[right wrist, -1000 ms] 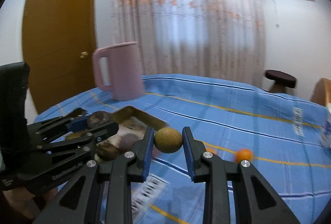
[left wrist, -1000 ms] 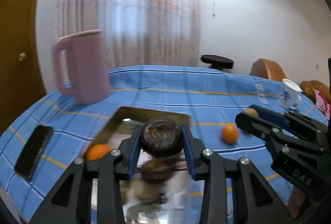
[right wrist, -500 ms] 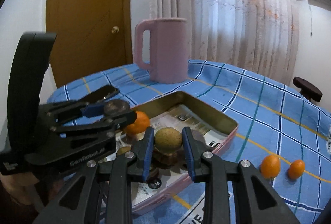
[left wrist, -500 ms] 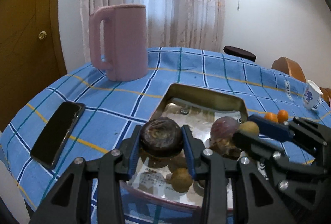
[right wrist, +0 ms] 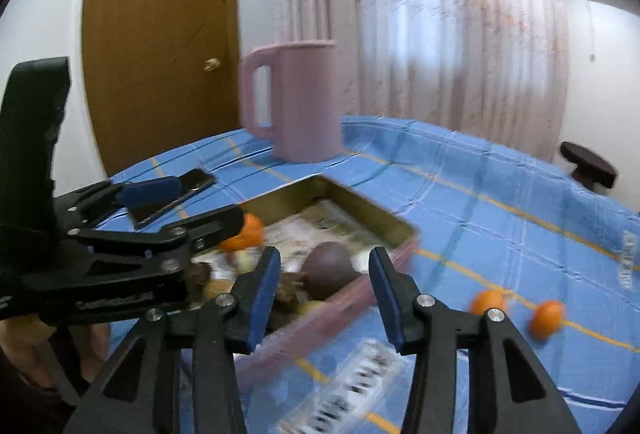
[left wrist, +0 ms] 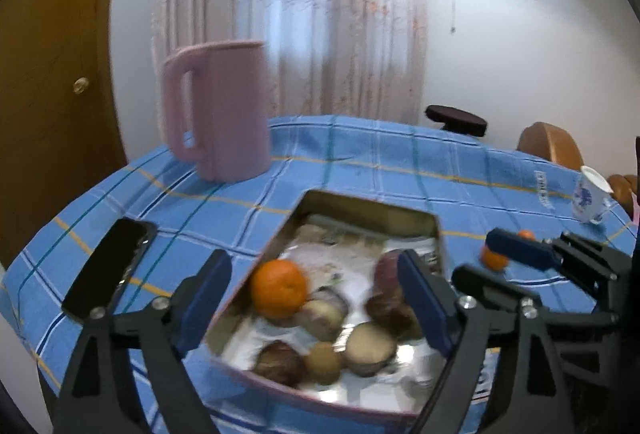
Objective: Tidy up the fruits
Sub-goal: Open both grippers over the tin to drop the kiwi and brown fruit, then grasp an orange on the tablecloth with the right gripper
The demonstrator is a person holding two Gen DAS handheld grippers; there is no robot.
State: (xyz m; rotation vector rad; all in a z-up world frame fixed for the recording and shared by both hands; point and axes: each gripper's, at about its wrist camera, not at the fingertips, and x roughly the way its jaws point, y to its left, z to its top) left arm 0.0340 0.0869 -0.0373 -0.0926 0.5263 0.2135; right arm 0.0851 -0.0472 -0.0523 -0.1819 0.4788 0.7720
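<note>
Fruits sit gathered in the shallow metal tray [left wrist: 362, 209] on the blue checked tablecloth [left wrist: 360, 153], which looks like the collecting place for the task. From the left wrist view, the left gripper [left wrist: 316, 294] hangs above the tray's near end with its blue pads spread wide and nothing between them. Beneath it lie an orange [left wrist: 278, 288], several brown and purplish fruits, and a small tan one [left wrist: 323, 362], all bunched toward the near end over a printed paper lining. Spreading wide above the tray suits a drop, since the walls keep round fruit from rolling off. A black phone [left wrist: 108, 270] lies to the left, a pink jug [left wrist: 218, 113] stands beyond, and a white cup [left wrist: 591, 199] stands at the far right. The right gripper [left wrist: 532, 262] reaches in from the right, near a small orange fruit [left wrist: 494, 258] outside the tray.

From the right wrist view, the right gripper [right wrist: 324, 288] is likewise wide apart and empty, poised over the tray's right wall [right wrist: 360, 290], just in front of a dark purple fruit [right wrist: 330, 268]. The left gripper [right wrist: 180, 205] extends over the tray from the left. Two small orange fruits [right wrist: 486, 301] [right wrist: 546, 316] lie on the cloth to the right, apart from the tray; they are probably what remains to collect.
</note>
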